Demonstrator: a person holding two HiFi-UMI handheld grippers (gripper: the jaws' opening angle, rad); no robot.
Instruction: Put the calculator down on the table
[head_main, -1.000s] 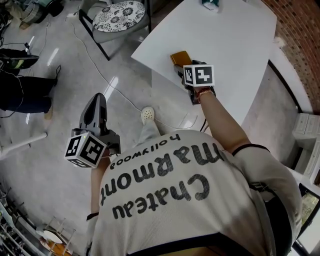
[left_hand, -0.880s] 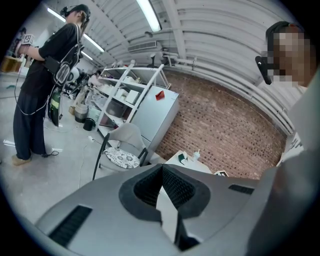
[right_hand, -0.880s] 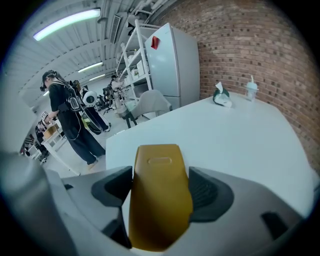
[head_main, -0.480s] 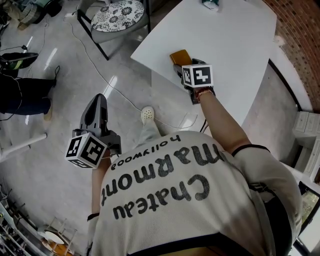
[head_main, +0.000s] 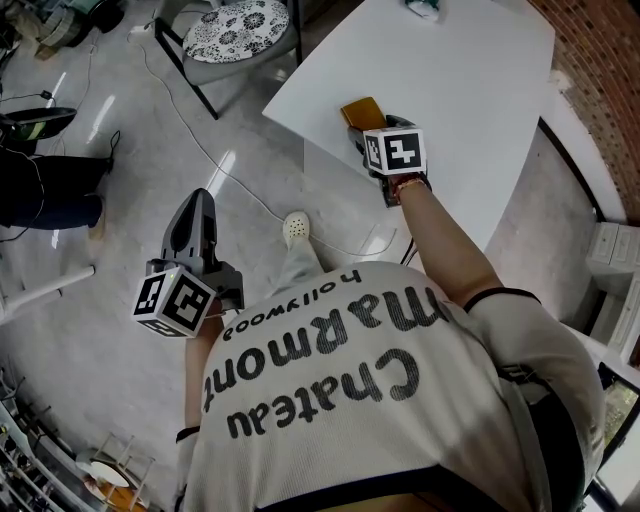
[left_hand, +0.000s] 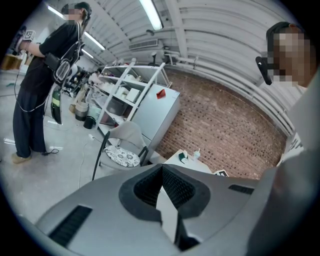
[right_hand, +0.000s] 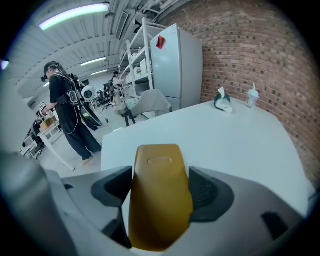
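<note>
A mustard-yellow calculator (right_hand: 160, 192) sits between the jaws of my right gripper (right_hand: 161, 200), back side up, both pads pressed on its sides. In the head view the calculator (head_main: 360, 112) is low over the white table (head_main: 470, 90) near its left edge, just ahead of the right gripper (head_main: 366, 130). Whether it touches the tabletop I cannot tell. My left gripper (head_main: 195, 203) hangs over the floor well to the left of the table, its dark pads (left_hand: 150, 187) closed together with nothing in them.
A chair with a patterned cushion (head_main: 240, 30) stands left of the table, and a cable (head_main: 190, 130) runs across the floor. A tissue pack (right_hand: 222, 101) and a cup (right_hand: 251, 95) sit at the table's far end. A person in dark clothes (right_hand: 67, 117) stands off to the left.
</note>
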